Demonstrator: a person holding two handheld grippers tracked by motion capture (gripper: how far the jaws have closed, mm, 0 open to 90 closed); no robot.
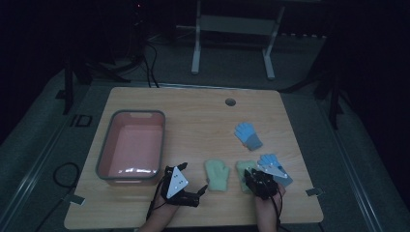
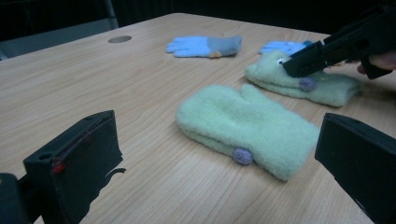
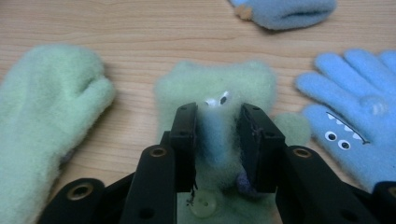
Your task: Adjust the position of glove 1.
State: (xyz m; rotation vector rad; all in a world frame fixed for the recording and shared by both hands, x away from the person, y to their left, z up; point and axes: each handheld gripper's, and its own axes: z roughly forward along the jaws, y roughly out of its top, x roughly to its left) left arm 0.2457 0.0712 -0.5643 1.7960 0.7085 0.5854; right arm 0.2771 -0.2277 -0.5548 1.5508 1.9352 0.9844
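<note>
Right gripper view: the right gripper [image 3: 217, 135] straddles a fluffy pale-green fleece mitten [image 3: 219, 84] lying on the wooden table [image 3: 140, 23] — jaws parted, fabric between them, whether they pinch it I cannot tell. The left gripper [image 2: 219, 158] is open beside a second green mitten [image 2: 247, 123].

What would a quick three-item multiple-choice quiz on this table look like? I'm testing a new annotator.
1. In the high view, the pink tub stands:
A. left of the green mittens
B. between the blue gloves
C. right of the gloves

2. Blue gloves on the table:
A. one
B. two
C. four

3. The left gripper is:
A. shut on a mitten
B. shut on nothing
C. open

Answers:
1 A, the pink tub sits left of the green mittens.
2 B, two blue gloves lie there.
3 C, the left gripper shows its jaws wide apart, holding nothing.
</note>
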